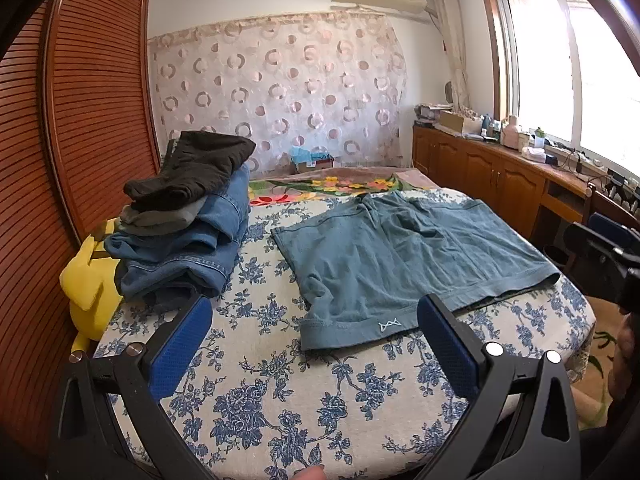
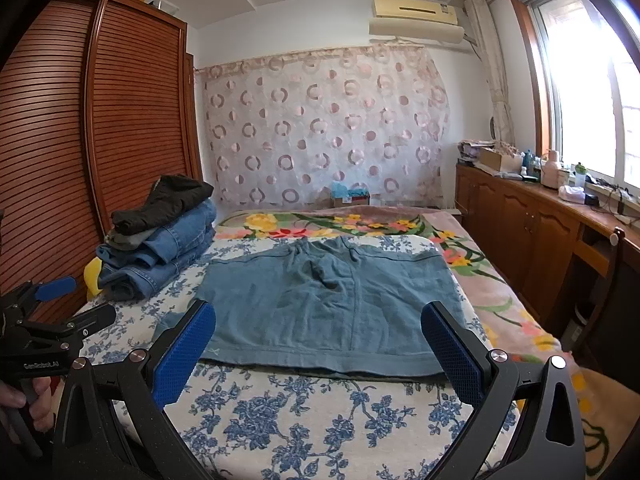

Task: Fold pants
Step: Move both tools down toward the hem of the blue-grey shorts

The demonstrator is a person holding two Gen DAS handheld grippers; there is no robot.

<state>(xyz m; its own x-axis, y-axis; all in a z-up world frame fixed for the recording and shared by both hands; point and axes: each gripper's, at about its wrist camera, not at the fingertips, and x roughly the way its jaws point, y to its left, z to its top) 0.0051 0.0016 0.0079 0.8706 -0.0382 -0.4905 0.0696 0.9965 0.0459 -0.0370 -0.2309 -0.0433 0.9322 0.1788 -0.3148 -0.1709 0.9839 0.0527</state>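
The teal pants (image 2: 328, 308) are spread flat on the bed (image 2: 304, 420), beside a stack of folded clothes (image 1: 180, 236). Both the left gripper (image 1: 316, 344) and the right gripper (image 2: 320, 348) are held spread wide — nothing is pinched.

A pair of teal-blue cotton shorts (image 1: 400, 256) is laid flat on a bed covered with a blue-flowered white cloth (image 1: 280, 400). To its left, apart from it, a stack of folded blue jeans and dark garments (image 1: 184, 224) is seen beside a yellow plush toy (image 1: 88, 284). The left gripper (image 1: 316, 320) is held with its blue-padded fingers (image 1: 180, 348) spread wide, above the shorts' near hem
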